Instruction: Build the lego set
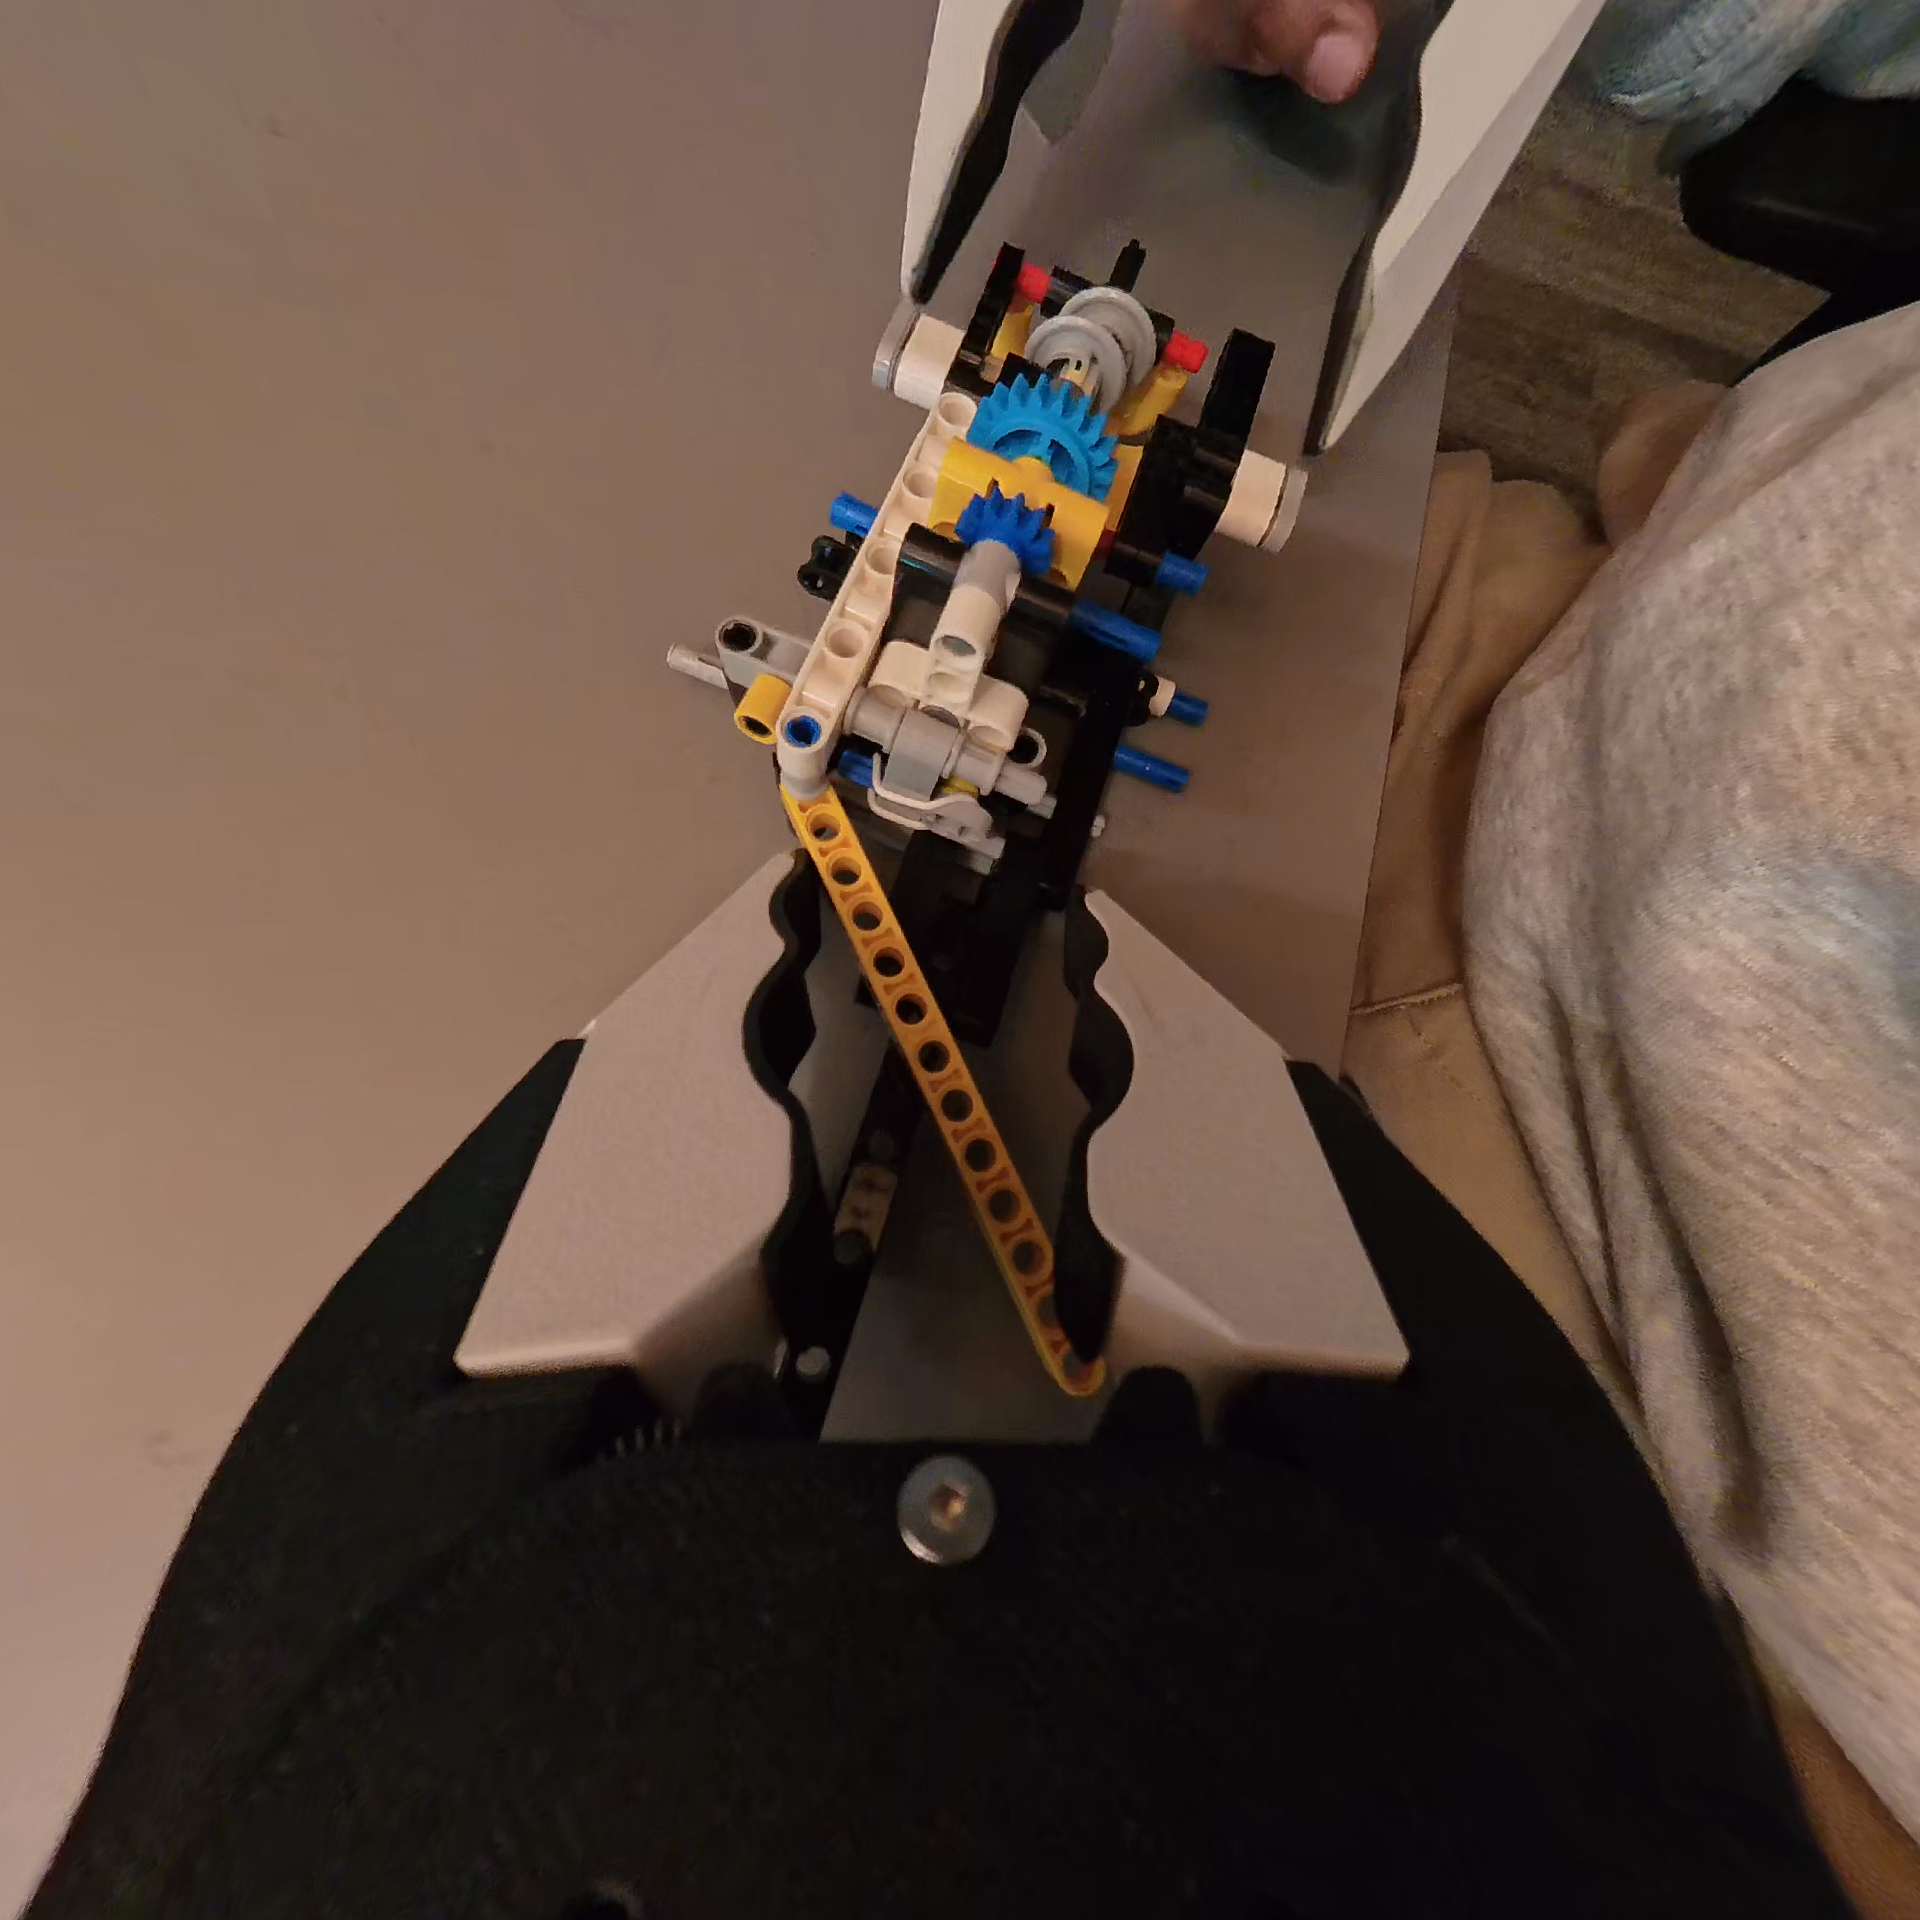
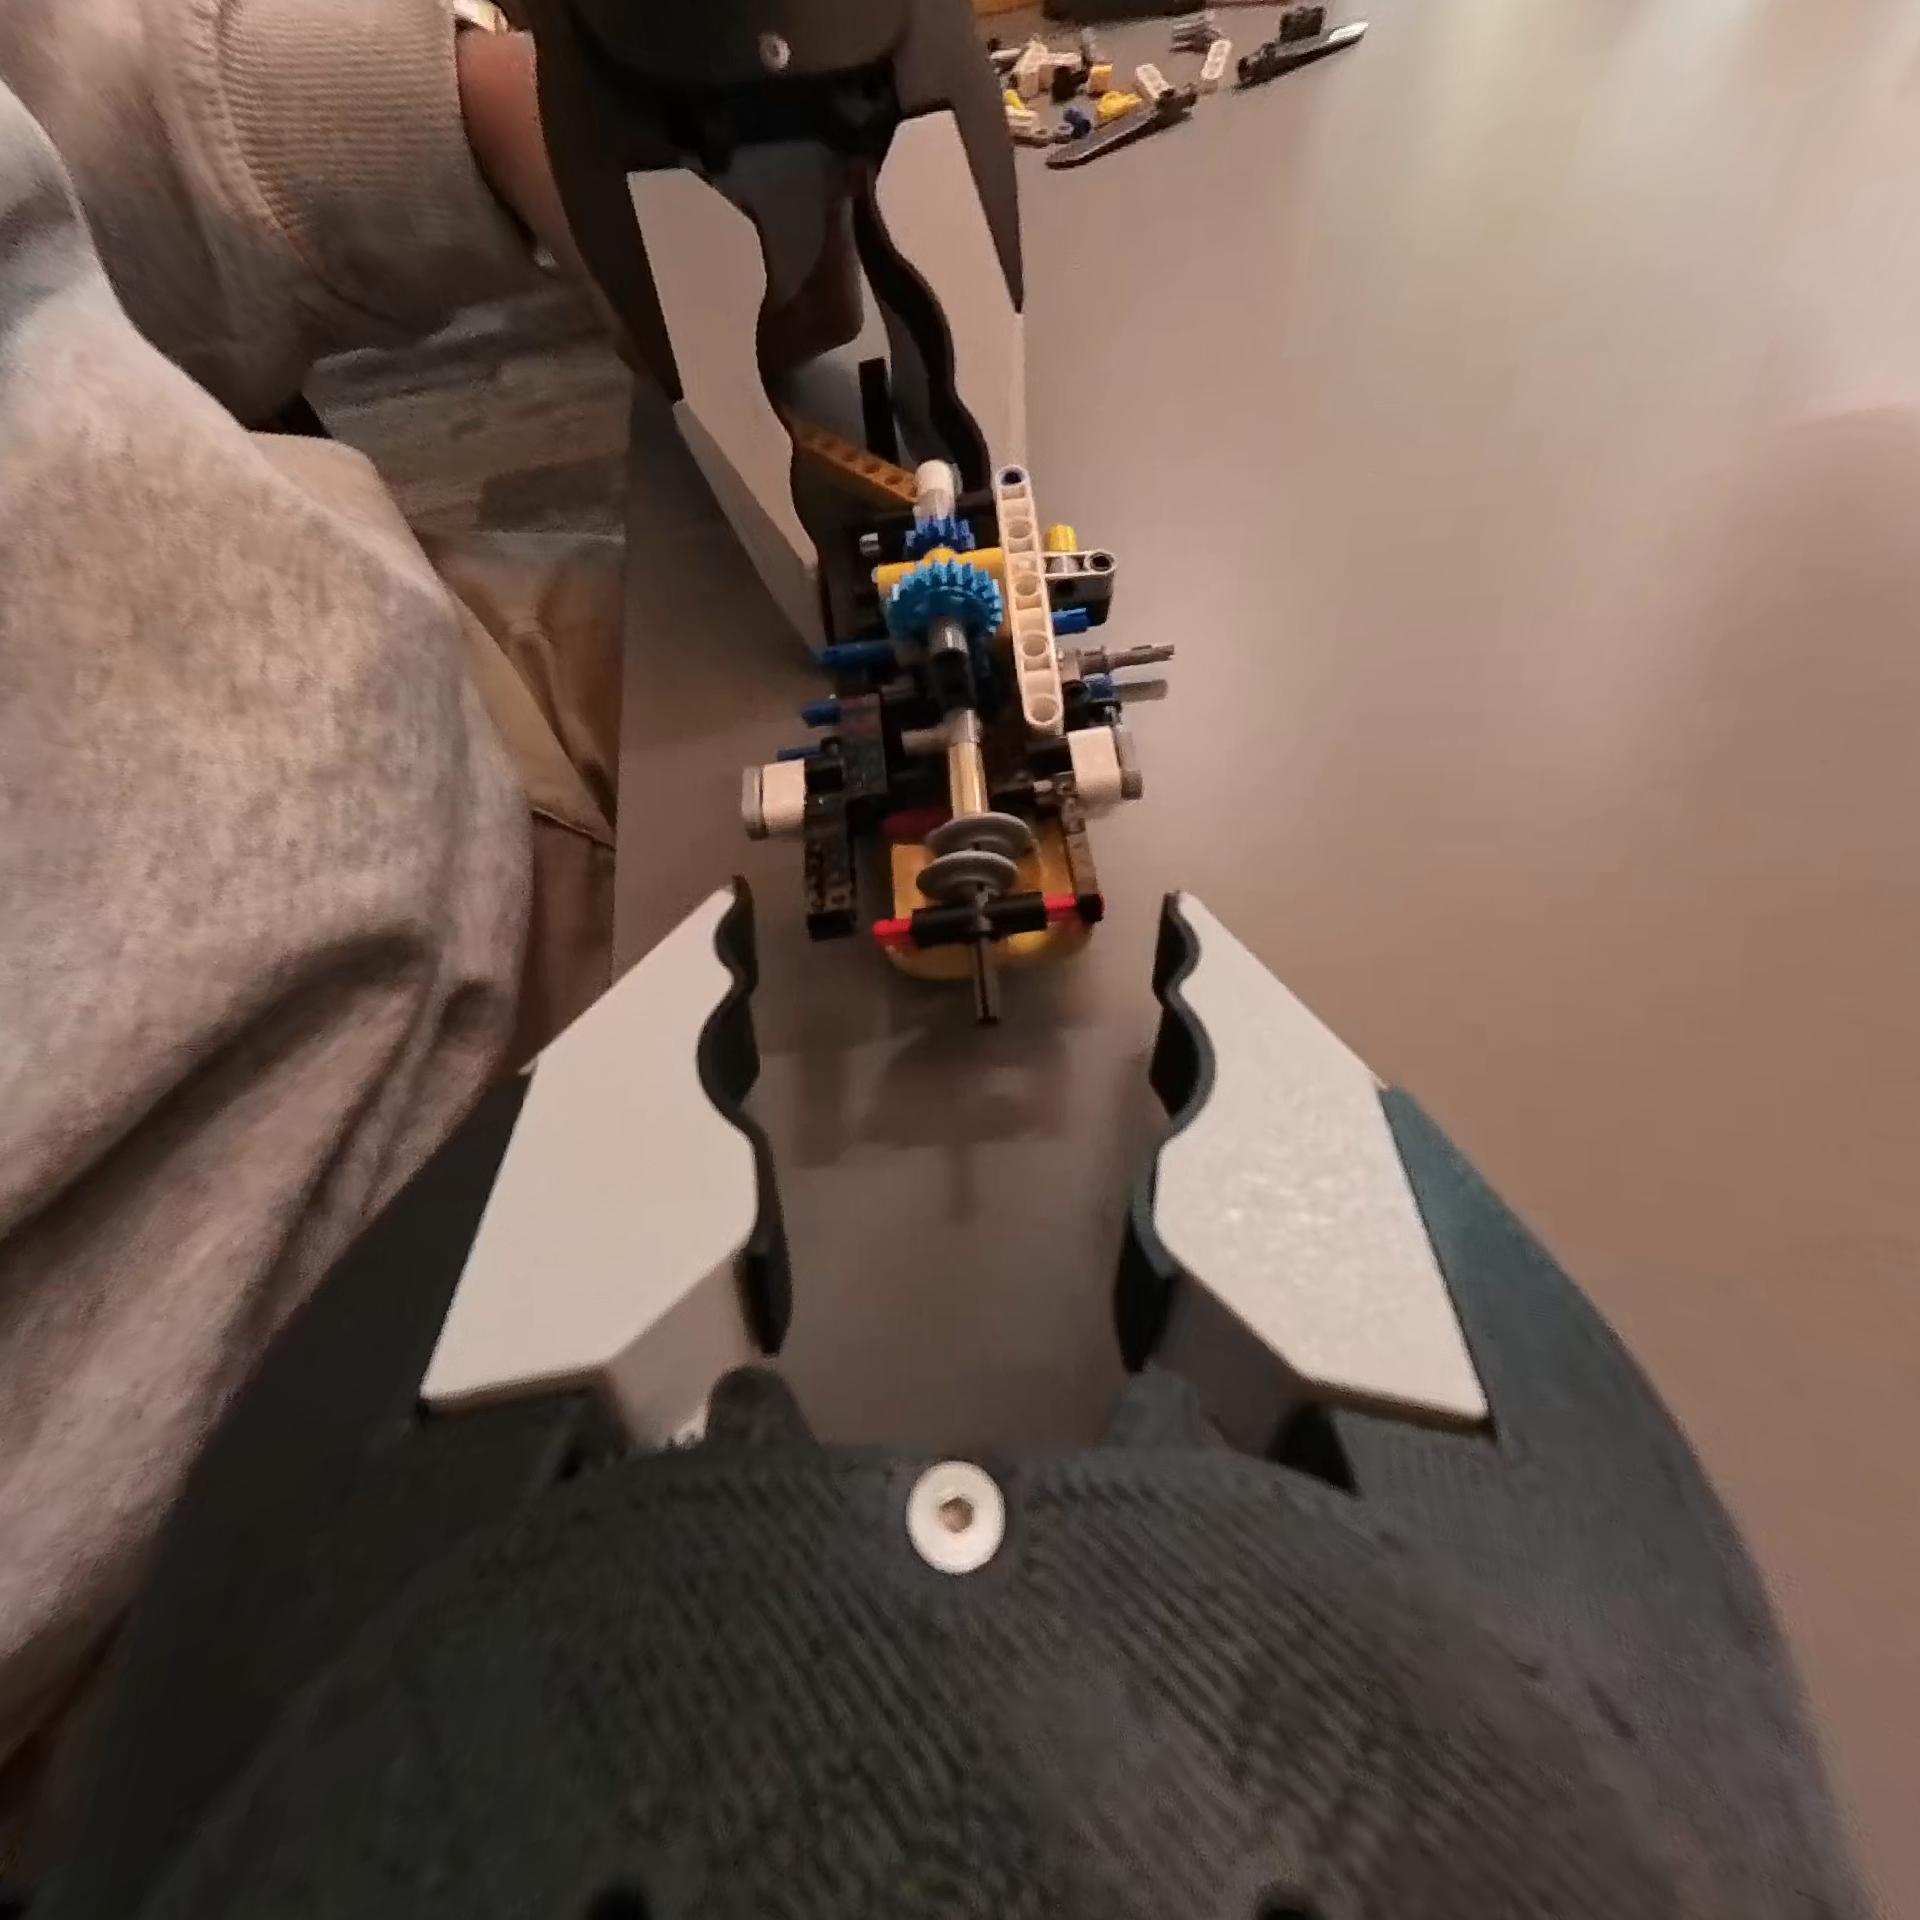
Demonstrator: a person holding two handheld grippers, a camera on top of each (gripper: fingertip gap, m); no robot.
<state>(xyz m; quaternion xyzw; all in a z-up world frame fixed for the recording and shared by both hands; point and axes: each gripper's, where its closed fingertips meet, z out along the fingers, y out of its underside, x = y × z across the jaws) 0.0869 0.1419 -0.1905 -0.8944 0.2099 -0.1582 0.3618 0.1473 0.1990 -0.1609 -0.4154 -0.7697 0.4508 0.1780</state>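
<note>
A lego model (image 1: 997, 582) of black, white and yellow beams with two blue gears (image 1: 1039, 431) and blue pins lies on the grey table (image 1: 312, 623). My left gripper (image 1: 940, 883) is shut on the model's near end. A long yellow beam (image 1: 935, 1060) and a black beam run back between its pads. My right gripper (image 1: 1117, 374) comes from the far side, open, with its fingertips on either side of the model's other end. In the right wrist view the right gripper (image 2: 956, 899) is open just short of the model (image 2: 966, 748) and its grey pulley wheels (image 2: 977, 847). The left gripper (image 2: 894, 509) holds the far end.
Several loose lego pieces (image 2: 1143, 73) lie at the far part of the table (image 2: 1455, 623). The table edge (image 1: 1392, 727) runs close beside the model. A person's grey-clothed body (image 1: 1662, 935) sits just past it and also shows in the right wrist view (image 2: 208, 727). A thumb (image 1: 1320, 52) rests on the right gripper. My hands' fingertips stand some 10 centimeters from each other.
</note>
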